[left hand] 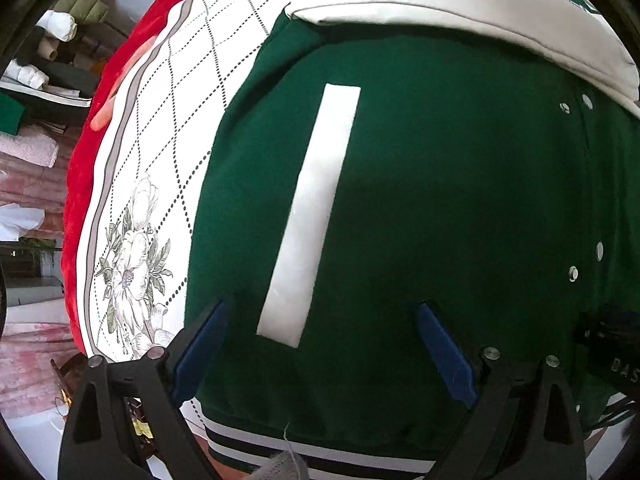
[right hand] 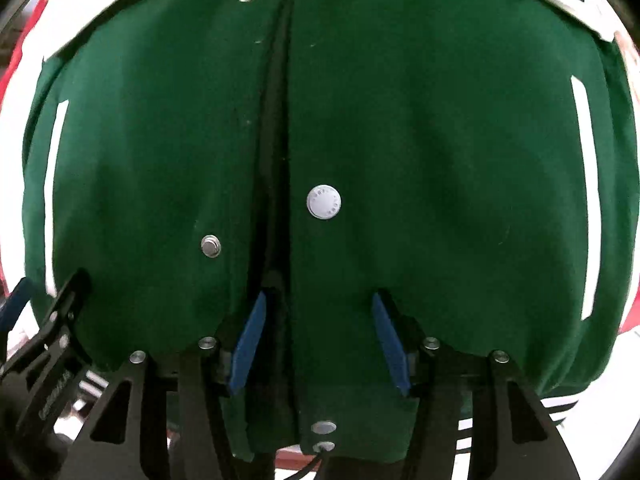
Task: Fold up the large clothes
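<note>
1. Nearest the lens in the left wrist view is the striped hem [left hand: 256, 446] of a green varsity jacket [left hand: 440, 208], black and white ribbing at the near edge, with the left gripper [left hand: 320, 344] poised just over the cloth above it. Its jaws stand wide apart and hold nothing.
2. The jacket lies spread front-up on a quilted floral bedcover [left hand: 160, 184], with a red blanket [left hand: 120, 60] at the far left edge; that flat spread is what a fold needs, I judge.
3. The white pocket strip [left hand: 312, 216] runs near to far between the left jaws, so this gripper sits over the jacket's left front panel.
4. The right gripper [right hand: 320, 340] straddles the front opening [right hand: 280, 160], jaws moderately open and empty, a white snap button [right hand: 324, 202] just beyond them.
5. A cream sleeve [left hand: 460, 4] lies across the far part of the body, apparently tucked in already.
6. Both grippers near the hem suggest the bottom gets lifted next and carried away toward the collar.
</note>
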A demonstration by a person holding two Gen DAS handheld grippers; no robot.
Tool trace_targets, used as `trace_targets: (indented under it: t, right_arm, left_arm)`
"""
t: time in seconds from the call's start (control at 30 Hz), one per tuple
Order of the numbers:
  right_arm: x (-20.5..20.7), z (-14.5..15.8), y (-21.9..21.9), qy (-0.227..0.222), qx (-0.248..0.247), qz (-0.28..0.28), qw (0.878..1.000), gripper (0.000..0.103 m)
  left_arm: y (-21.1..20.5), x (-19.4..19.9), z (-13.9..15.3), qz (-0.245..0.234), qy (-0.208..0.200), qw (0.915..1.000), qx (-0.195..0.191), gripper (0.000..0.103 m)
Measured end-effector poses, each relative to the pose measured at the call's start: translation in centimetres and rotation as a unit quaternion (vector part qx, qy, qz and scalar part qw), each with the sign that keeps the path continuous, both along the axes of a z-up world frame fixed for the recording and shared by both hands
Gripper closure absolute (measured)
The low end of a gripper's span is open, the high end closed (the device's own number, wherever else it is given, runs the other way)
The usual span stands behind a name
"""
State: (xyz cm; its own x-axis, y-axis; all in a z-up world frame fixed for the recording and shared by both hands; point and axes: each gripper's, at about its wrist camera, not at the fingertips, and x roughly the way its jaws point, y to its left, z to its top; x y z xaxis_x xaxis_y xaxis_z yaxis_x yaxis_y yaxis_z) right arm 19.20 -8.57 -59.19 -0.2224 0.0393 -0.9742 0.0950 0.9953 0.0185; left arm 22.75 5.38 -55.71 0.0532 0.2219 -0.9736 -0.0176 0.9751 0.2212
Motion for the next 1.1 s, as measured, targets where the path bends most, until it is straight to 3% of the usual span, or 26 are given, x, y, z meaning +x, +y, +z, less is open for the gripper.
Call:
trace_targets:
  t: [0.07,0.1,0.33,0.4,0.5,0.57,0.63,0.77,0.8,0.83,0.9,0.93,0.97,1.07,1.1]
  right_arm:
    - [-0.1,0.3,0.5,-0.003,0.009,-0.017,1.000,0.089]
    - [-0.2,0.8,0.6,-0.006,0.016,-0.027,0.999,0.090]
    - [-1.1,4.8,-0.8,-0.031,0.084,-0.044,0.995,0.092]
    - [-1.3,5.3,-0.6,-0.030,0.098,-0.028,0.994,0.093]
    - [-2.0,4.2,0.3,-0.009,0.113,0.017,0.993,0.093]
    - [-1.8,4.0,-0.8,0.004,0.138,-0.001,0.990,0.092]
    - [-0.9,5.1,-3.7,-0.024,0.153,-0.024,0.988,0.092]
    - [-2.0,10.1,-10.9,-0.129,0.078,-0.043,0.988,0.063]
    - [-1.6,11.6,-13.5,-0.154,0.054,-0.049,0.985,0.048]
    - [-0.4,12.7,-18.3,-0.173,0.025,-0.050,0.983,0.042]
    - [0.6,13.3,-23.3,-0.196,-0.029,-0.047,0.979,0.040]
    - [2.8,13.8,-22.4,-0.196,-0.044,-0.049,0.978,0.040]
    - [3.5,13.3,-24.8,-0.201,-0.060,-0.056,0.976,0.040]
    - [5.7,11.2,-29.0,-0.204,-0.085,-0.040,0.974,0.040]
    - [6.5,8.6,-27.0,-0.209,-0.089,-0.032,0.973,0.040]
  left_arm:
    - [-0.2,-0.3,-0.3,-0.003,0.001,1.0000,0.001,0.007]
    - [0.1,-0.6,-0.3,-0.004,0.001,1.0000,0.001,0.007]
    - [0.4,-0.9,-0.4,-0.001,0.003,1.0000,0.003,0.007]
    - [-1.7,-1.0,-0.2,0.000,0.002,1.0000,0.007,0.007]
    - [-1.5,-0.6,0.2,0.000,0.005,0.9999,0.013,0.007]
    - [-1.4,-0.2,1.0,0.004,-0.002,0.9999,0.010,0.007]
    - [-1.7,0.5,2.6,0.001,-0.024,0.9997,0.011,0.007]
    - [-4.7,2.6,5.4,-0.010,-0.068,0.9976,0.002,0.007]
    - [-5.8,3.1,5.9,-0.016,-0.079,0.9967,-0.002,0.007]
    - [-7.0,3.6,6.1,-0.021,-0.087,0.9960,-0.004,0.007]
    - [-9.7,4.8,5.9,-0.025,-0.092,0.9954,-0.011,0.007]
    - [-11.3,5.3,5.6,-0.026,-0.095,0.9950,-0.016,0.007]
    - [-12.5,5.8,5.2,-0.029,-0.096,0.9949,-0.011,0.007]
    - [-15.5,7.0,3.1,-0.034,-0.097,0.9946,0.012,0.007]
    - [-16.5,7.3,2.4,-0.035,-0.094,0.9947,0.024,0.007]
